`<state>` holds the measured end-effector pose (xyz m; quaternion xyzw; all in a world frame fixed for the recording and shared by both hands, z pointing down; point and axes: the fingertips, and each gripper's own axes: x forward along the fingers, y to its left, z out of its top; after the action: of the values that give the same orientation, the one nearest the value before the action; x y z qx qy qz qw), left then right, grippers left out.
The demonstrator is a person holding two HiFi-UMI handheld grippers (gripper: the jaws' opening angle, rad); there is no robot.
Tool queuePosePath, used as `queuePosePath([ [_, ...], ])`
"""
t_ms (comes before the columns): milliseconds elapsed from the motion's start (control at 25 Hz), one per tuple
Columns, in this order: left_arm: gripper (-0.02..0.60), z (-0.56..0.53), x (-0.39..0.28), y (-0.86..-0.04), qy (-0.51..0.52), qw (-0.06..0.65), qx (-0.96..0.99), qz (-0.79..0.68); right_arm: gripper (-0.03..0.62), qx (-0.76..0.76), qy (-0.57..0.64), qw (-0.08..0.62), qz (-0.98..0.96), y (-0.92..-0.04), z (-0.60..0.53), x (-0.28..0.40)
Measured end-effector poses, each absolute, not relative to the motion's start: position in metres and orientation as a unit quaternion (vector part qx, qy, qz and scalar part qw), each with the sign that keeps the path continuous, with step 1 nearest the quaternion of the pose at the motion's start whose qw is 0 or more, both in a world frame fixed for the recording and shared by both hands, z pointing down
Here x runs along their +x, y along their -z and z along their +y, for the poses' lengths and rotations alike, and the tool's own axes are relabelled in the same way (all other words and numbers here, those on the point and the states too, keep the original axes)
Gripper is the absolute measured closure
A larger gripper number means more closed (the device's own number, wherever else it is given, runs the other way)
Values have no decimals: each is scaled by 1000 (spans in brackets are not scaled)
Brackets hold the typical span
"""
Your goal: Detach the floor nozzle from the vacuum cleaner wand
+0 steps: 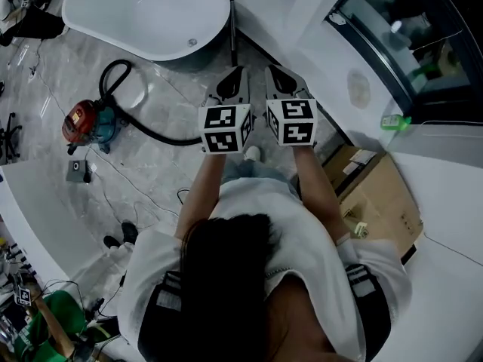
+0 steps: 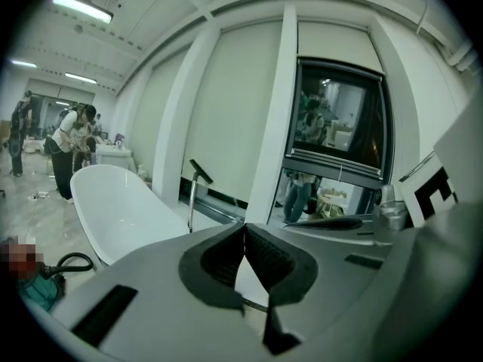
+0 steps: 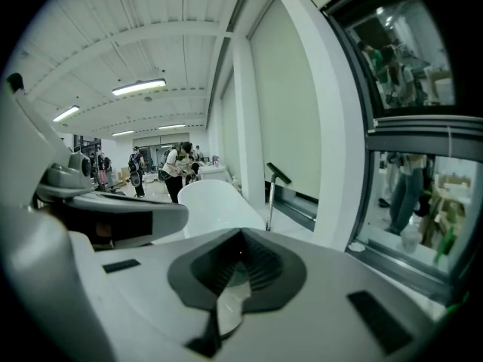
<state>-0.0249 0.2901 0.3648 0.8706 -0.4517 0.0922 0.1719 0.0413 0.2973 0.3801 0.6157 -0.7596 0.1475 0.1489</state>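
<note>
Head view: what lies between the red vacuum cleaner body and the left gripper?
A thick black hose curves over the grey marble floor from the red vacuum cleaner body towards the left gripper, seen in the head view.

White bathtub [image 1: 143, 10], red-and-teal vacuum cleaner [image 1: 89, 123], black hose [image 1: 162, 138], grey marbled floor [image 1: 158, 183].

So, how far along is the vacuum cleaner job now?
Nothing looks done yet. The left gripper and the right gripper are both shut and empty. The red and teal canister vacuum cleaner sits on the grey floor, apart from them. Detaching the nozzle is all left.
</note>
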Motion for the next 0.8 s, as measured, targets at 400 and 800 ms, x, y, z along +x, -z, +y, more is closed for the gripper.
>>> queuePosePath([
  [400, 577, 288, -23, -359, -86, 165, 867, -463, 579, 605, -144, 150, -769, -382, 295, 42],
  [800, 577, 280, -21, -353, -85, 153, 869, -463, 579, 610, -137, 148, -767, -378, 284, 44],
])
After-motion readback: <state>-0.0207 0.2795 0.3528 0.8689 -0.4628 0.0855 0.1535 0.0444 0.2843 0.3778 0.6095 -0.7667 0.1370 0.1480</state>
